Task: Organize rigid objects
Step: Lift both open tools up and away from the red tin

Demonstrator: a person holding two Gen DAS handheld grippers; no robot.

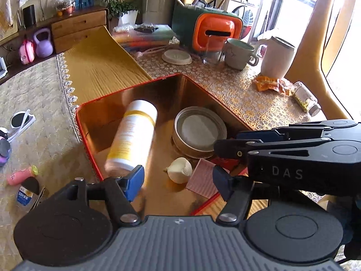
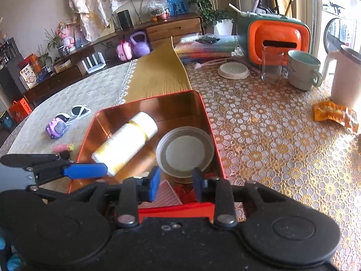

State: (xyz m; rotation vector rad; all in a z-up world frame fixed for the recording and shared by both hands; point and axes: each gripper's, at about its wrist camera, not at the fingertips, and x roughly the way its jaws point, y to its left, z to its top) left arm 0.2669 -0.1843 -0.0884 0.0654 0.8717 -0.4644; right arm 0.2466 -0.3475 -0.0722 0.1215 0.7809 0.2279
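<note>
Biggest risk here imo: the white and yellow bottle [image 1: 132, 135] looks blurred and tilted inside the red tin box [image 1: 89, 144], so I'd guess it's mid-tumble and could roll into the round tin [image 1: 199, 131] or bump the little garlic bulb [image 1: 180, 169]. The two tools are also crowded over the same corner of the box, so they could knock each other.

The left tool [image 1: 178, 181] has its jaws standing fairly wide with nothing between them; the bottle's bottom end sits just beside its left pad, no pinch on it. The right tool [image 2: 177, 183] is only narrowly parted and empty, hovering over the near wall of the box, above the pink striped card [image 2: 168, 195].

More stuff is left out on the bench: sunglasses [image 2: 75, 114], a small glitter jar [image 1: 305, 97], an orange wrapper [image 2: 335, 114].
</note>
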